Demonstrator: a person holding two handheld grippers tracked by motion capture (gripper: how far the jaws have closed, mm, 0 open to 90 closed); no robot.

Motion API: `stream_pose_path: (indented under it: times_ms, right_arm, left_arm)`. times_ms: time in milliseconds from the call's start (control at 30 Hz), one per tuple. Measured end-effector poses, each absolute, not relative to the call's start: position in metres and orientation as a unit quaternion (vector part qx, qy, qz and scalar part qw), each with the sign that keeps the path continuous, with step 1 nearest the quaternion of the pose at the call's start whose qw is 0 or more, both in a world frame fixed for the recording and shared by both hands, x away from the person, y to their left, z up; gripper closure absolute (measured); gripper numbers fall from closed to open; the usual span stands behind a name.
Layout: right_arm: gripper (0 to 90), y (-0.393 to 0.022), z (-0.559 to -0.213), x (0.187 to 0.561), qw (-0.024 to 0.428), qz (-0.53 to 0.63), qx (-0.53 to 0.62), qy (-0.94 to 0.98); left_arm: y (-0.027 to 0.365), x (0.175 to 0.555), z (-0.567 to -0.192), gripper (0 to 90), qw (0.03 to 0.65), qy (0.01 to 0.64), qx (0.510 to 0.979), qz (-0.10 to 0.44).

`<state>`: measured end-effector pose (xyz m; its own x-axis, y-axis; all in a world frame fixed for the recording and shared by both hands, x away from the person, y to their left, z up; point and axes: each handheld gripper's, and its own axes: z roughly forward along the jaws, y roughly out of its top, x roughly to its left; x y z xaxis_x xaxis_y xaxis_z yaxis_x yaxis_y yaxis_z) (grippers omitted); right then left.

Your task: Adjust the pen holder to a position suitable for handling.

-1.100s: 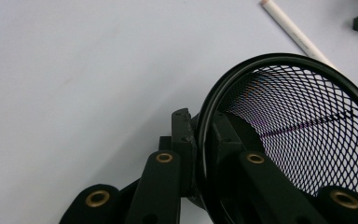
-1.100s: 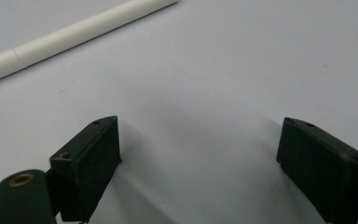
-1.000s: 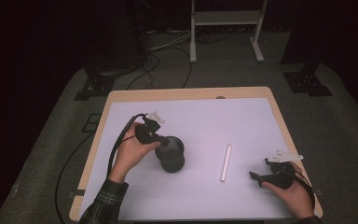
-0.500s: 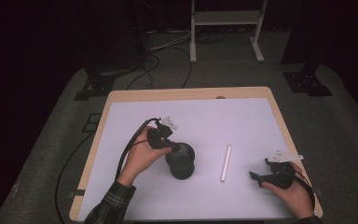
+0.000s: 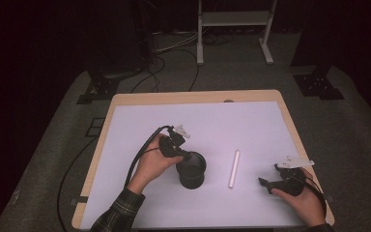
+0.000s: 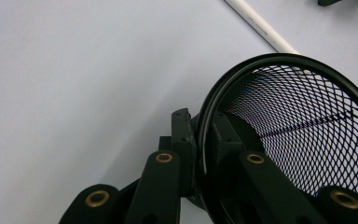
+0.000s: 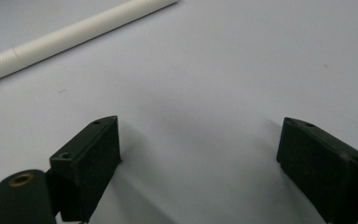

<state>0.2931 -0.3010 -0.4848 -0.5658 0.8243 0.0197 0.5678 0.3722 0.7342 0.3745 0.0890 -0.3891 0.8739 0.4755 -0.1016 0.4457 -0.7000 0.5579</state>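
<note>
Near edge of the worktop (image 5: 125, 203), at about 4 o'clock in the high view: right hand-held gripper (image 5: 269, 183), resting low, jaws spread wide apart with nothing but bare white surface between them, as the right gripper view confirms (image 7: 198, 158). Pointing toward 9 o'clock, straight at the white tube (image 5: 234, 168).

Just beyond, toward the middle: white tube lying flat, long axis running 12 to 6 o'clock with a slight lean toward 1 o'clock at the far end. Broadside to the right hand-held gripper, so the open jaws already sit crosswise to the tube. Near, not touching. In the right gripper view, seen as a pale bar (image 7: 74, 35) across the top left, ahead of the jaws.

Farther left, close to centre: black mesh cup (image 5: 192, 169) standing upright, mouth up, just beside the tube at its 9 o'clock, apart from it. Left hand-held gripper (image 5: 179, 153) clamped on the cup's rim at the cup's 10 o'clock side; left gripper view shows one jaw outside the wire wall and one inside (image 6: 200, 154), pinching the mesh (image 6: 303, 126).

Judged from this: tube likelier within easy reach of the right hand-held gripper than the left, which is occupied with the cup. Short sweep toward 9 o'clock probably enough to straddle the tube mid-length; cup close enough afterwards to receive it.
</note>
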Motion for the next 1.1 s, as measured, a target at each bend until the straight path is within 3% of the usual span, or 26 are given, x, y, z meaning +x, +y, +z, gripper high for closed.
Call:
stream_pose_path:
  times_ms: [300,800,1100]
  right_arm:
    - [12.4,-0.301,-0.485,0.293,0.179,0.358,0.430,0.809]
    - [12.4,-0.301,-0.485,0.293,0.179,0.359,0.429,0.809]
    - [12.4,-0.301,-0.485,0.293,0.179,0.358,0.429,0.809]
  left_arm:
    - [0.090,0.377,-0.393,81.5,0.295,0.256,0.920,0.028]
    - [0.106,0.372,-0.383,48.7,0.322,0.262,0.909,0.025]
    - [0.123,0.365,-0.374,39.2,0.341,0.270,0.900,0.032]
